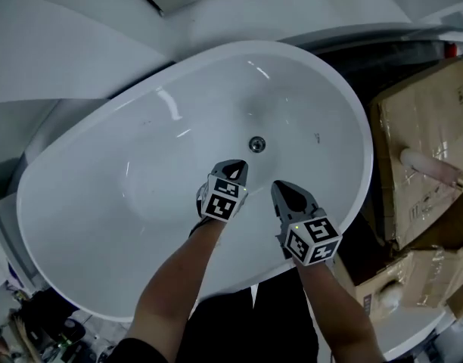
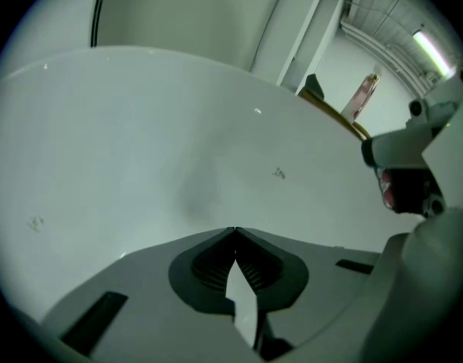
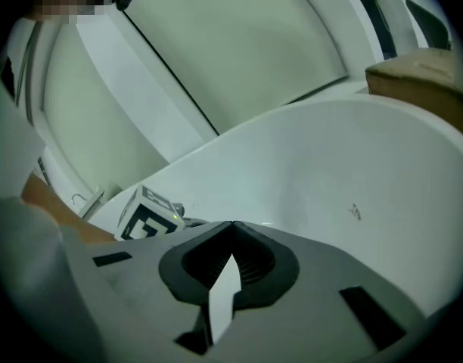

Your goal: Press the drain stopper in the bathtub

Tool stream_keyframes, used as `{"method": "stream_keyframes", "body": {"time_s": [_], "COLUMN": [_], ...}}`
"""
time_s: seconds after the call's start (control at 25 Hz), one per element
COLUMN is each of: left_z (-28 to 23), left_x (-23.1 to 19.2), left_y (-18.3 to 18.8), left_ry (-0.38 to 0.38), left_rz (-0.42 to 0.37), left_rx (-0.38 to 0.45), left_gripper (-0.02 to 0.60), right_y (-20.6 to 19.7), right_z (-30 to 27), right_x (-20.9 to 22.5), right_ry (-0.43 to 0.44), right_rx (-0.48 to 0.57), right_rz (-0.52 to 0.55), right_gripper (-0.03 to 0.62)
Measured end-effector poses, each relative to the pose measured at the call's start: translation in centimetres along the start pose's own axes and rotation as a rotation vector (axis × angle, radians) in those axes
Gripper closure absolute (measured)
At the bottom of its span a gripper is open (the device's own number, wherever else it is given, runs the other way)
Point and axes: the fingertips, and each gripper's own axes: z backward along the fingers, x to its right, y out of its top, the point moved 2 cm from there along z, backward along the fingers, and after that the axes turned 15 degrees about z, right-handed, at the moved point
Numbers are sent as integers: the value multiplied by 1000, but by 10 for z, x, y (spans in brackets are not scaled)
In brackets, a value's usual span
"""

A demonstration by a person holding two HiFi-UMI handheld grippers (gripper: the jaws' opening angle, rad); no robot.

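L gripper (image 1: pixel 238 165), R gripper (image 1: pixel 279 187) closed, empty?

Left claw (image 2: pixel 234 233) pinched, seemingly over bathtub (image 2: pixel 141 142)

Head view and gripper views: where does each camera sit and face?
Head view: on the person's head, facing steeply down into the white oval bathtub with its round metal drain stopper; both forearms, the left gripper and the right gripper show.
Left gripper view: on the left gripper, along its shut jaws toward the tub's inner wall.
Right gripper view: on the right gripper, along its shut jaws toward the tub wall; the left gripper's marker cube shows.
Shared: all three show a small dark mark on the tub wall.
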Motion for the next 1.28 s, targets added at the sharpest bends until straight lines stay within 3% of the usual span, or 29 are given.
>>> {"method": "stream_keyframes", "body": {"time_s": [0.24, 0.44, 0.56, 0.64, 0.76, 0.92, 1.12, 1.28], "left_z": [121, 233, 301, 341, 381, 419, 465, 501], "left_x": [74, 121, 133, 129, 137, 178, 233, 273], "left_y": [36, 45, 46, 46, 55, 65, 68, 72], "left_ry": [-89, -121, -144, -117, -89, -128, -176, -177], "left_rz": [8, -13, -15, -19, -27, -79, -108, -152], "left_rx": [127, 196, 254, 281, 318, 384, 467, 540], "left_gripper": [566, 566, 566, 566, 566, 566, 566, 566], "right_y": [35, 59, 93, 122, 150, 144, 124, 144], "right_z": [82, 152, 201, 235, 290, 352, 389, 414], "right_x": [-41, -85, -127, -154, -175, -199, -222, -224], "right_ry": [-34, -46, -67, -98, -125, -148, -136, -94], "right_rx": [-12, 12, 50, 103, 179, 216, 259, 356], "right_rz": [89, 27, 101, 167, 185, 188, 204, 298], "right_gripper": [580, 580, 580, 580, 580, 580, 580, 580]}}
